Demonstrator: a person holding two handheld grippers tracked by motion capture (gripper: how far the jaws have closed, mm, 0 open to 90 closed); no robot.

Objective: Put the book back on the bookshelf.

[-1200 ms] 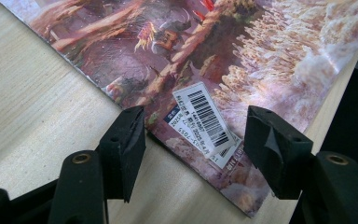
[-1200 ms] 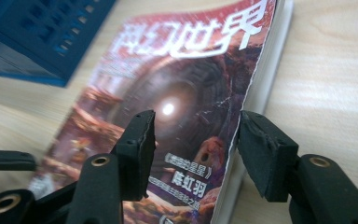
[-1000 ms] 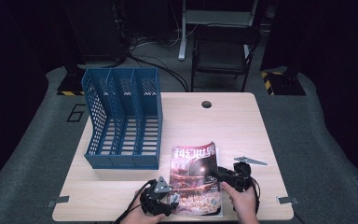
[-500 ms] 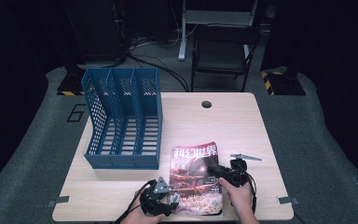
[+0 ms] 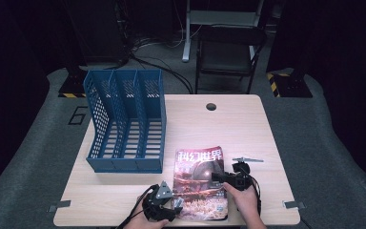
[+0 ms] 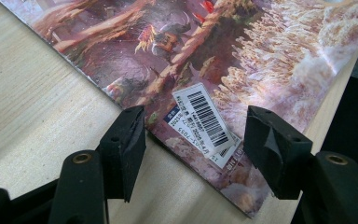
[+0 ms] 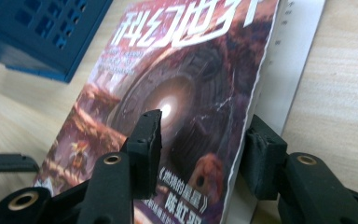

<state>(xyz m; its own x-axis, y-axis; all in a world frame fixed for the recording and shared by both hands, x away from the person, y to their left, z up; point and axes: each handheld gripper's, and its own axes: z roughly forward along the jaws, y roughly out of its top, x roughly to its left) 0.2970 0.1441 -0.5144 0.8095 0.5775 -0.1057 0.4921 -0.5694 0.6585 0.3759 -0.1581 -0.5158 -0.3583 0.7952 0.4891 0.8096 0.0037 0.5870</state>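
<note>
a pale wooden table bears a blue file rack and a magazine lying near the front edge. the left gripper stands released over its barcode corner. the right gripper, jaws just closing, straddles its lifted cover edge, not yet pinching.

A lab-like recording room is showing here: cables trailing over grey floor, dark curtains, a lone tabletop, an empty chair.
</note>
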